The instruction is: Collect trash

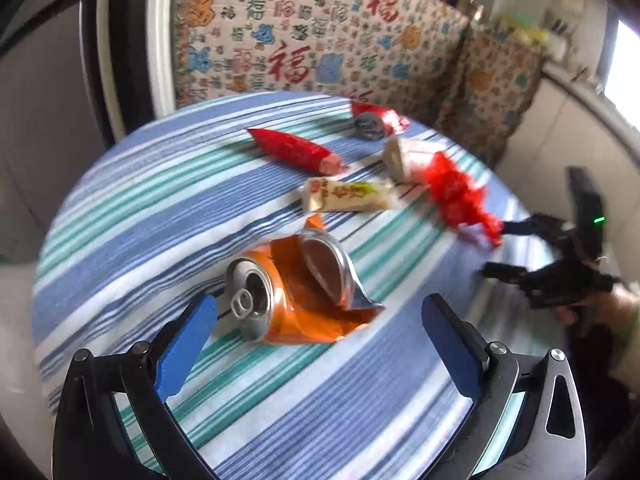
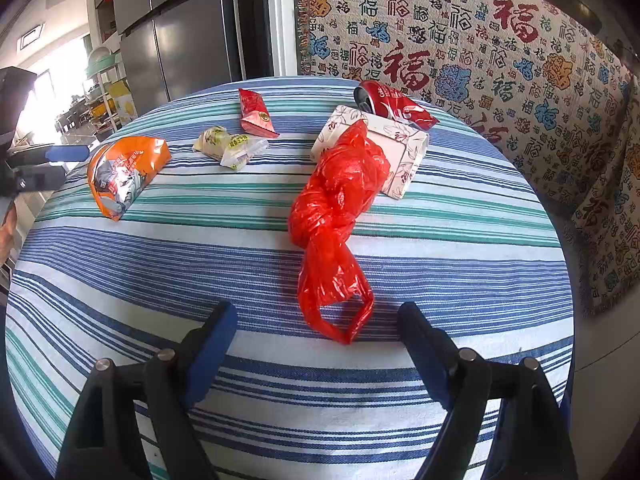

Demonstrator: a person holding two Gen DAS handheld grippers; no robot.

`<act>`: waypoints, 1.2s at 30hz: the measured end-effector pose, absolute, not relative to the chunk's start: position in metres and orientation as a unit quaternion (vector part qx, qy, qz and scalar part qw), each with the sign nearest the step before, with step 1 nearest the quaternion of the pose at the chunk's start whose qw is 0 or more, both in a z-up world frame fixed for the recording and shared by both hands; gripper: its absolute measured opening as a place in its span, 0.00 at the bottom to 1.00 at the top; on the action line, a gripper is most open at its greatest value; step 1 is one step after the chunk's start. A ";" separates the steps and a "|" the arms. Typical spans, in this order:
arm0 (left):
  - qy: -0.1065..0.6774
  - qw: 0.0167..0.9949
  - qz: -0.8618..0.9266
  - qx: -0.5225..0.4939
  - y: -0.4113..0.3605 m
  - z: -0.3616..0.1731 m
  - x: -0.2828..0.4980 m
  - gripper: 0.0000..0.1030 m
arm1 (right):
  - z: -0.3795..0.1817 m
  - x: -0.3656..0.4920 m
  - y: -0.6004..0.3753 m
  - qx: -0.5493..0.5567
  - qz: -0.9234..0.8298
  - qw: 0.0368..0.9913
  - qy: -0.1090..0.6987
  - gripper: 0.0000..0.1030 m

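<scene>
Left wrist view is showing the left gripper [image 1: 318,344] hanging with its blue-padded jaws spread wide and nothing between the pads. Just ahead of it, slightly toward the left pad, a crushed orange can [image 1: 262,300] is lying on its side on the striped tablecloth [image 1: 120,208], its opened top facing the camera. An orange snack bag [image 1: 320,276], torn open and showing its silver lining, is lying against the can.

Farther back, a pale wrapper [image 1: 348,196] and a long red packet [image 1: 298,150] are lying on the cloth. Beyond them a white paper cup [image 1: 404,156] is lying on its side beside a crushed red can [image 1: 374,120].

Right wrist view is showing the right gripper [image 2: 316,324], also released and empty. A knotted red plastic bag [image 2: 334,216] is lying directly ahead of it, the looped handles sitting level with the fingertips and between them, untouched. The bag's long axis is running away from the gripper toward the paper cup, so the jaws are already standing across it. A patterned sofa cover [image 2: 500,40] is filling the background.

The right hand is judged nearer the red bag, the left hand nearer the orange can. No bin is showing in either view.
</scene>
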State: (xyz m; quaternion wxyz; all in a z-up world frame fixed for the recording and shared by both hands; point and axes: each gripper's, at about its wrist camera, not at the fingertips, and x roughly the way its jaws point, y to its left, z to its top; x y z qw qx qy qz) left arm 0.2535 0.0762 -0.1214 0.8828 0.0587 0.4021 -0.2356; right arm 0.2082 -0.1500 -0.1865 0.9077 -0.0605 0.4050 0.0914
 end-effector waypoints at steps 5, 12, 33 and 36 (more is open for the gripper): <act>0.408 0.895 -0.163 0.080 0.045 -0.136 0.263 0.99 | -0.186 0.208 -0.150 -0.060 0.092 0.908 0.405 0.82; 0.417 0.900 -0.115 0.059 0.046 -0.143 0.277 0.99 | -0.186 0.208 -0.151 -0.060 0.092 0.908 0.405 0.82; 0.429 0.895 -0.111 0.046 0.049 -0.154 0.265 0.83 | -0.160 0.222 -0.166 -0.003 0.110 0.926 0.362 0.82; 0.428 0.896 -0.106 0.042 0.049 -0.154 0.265 0.83 | -0.157 0.239 -0.156 -0.011 0.112 0.927 0.358 0.82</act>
